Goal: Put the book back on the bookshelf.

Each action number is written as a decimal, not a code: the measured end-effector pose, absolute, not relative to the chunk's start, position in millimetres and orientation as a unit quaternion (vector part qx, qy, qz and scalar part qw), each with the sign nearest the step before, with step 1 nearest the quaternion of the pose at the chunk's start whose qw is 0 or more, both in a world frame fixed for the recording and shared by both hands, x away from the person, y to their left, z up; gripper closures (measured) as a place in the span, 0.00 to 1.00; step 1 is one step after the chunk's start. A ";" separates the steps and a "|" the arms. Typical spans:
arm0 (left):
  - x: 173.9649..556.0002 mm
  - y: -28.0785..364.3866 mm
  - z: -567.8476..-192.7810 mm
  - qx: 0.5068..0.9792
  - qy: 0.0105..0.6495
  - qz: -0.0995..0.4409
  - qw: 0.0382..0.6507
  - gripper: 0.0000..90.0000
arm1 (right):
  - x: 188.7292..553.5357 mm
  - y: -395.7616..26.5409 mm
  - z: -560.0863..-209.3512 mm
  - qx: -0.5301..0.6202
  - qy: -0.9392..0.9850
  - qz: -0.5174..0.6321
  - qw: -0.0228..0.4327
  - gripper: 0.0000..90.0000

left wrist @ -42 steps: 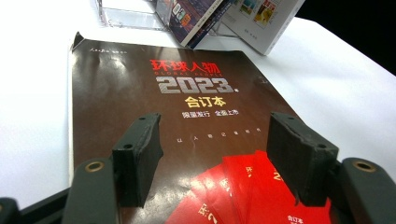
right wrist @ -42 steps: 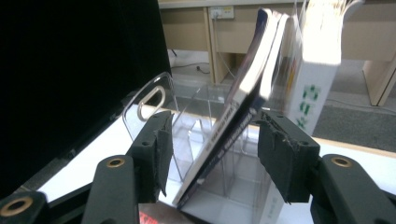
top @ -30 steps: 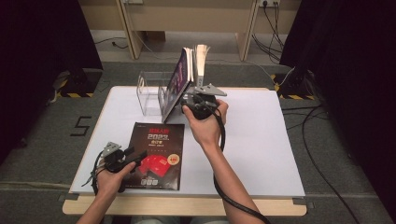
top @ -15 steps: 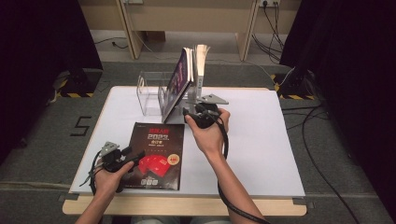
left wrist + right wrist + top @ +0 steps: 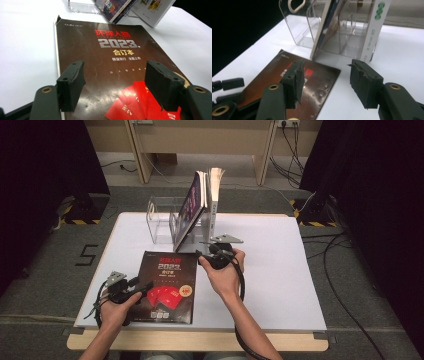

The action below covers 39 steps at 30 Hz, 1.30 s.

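A dark brown magazine [image 5: 170, 285] with red cards and "2023" on its cover lies flat on the white table [image 5: 280, 270]. My left gripper [image 5: 142, 289] hovers open over the magazine's [image 5: 112, 55] near left part, nothing between its jaws. My right gripper [image 5: 202, 256] is open just off the magazine's [image 5: 312, 82] far right corner, facing the clear acrylic book stand [image 5: 162, 222]. In that stand [image 5: 302, 30] a dark-covered book [image 5: 192, 207] leans left, and a white-spined book [image 5: 374, 27] stands upright beside it.
Black cables [image 5: 345, 285] trail over the floor to the right of the table. Wooden furniture legs [image 5: 137, 150] stand behind it. A dark curtain [image 5: 45, 165] hangs at the left. White table surface [image 5: 280, 285] lies open on the right.
My right gripper has drawn back from the stand toward the person and a little lower, with the books left in the stand. The left gripper has hardly moved.
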<state>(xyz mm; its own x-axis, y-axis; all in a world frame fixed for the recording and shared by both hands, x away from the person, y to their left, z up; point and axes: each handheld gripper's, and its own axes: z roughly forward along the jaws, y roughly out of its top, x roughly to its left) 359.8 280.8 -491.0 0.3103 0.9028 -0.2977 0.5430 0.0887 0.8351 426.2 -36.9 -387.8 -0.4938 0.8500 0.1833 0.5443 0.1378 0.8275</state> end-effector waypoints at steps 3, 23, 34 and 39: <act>360.8 282.9 -491.4 0.648 0.562 0.186 0.480 0.35 | 424.5 -36.3 -394.4 0.476 0.739 0.450 0.160 0.51; 367.4 296.7 -499.7 0.642 0.593 0.177 0.453 0.36 | 416.3 -26.4 -440.2 0.487 0.770 0.401 0.095 0.51; 368.8 297.3 -501.9 0.644 0.597 0.170 0.448 0.36 | 416.1 -17.9 -455.4 0.489 0.781 0.384 0.067 0.52; 369.4 297.0 -502.8 0.646 0.597 0.168 0.446 0.36 | 418.4 -14.4 -463.0 0.492 0.785 0.374 0.048 0.52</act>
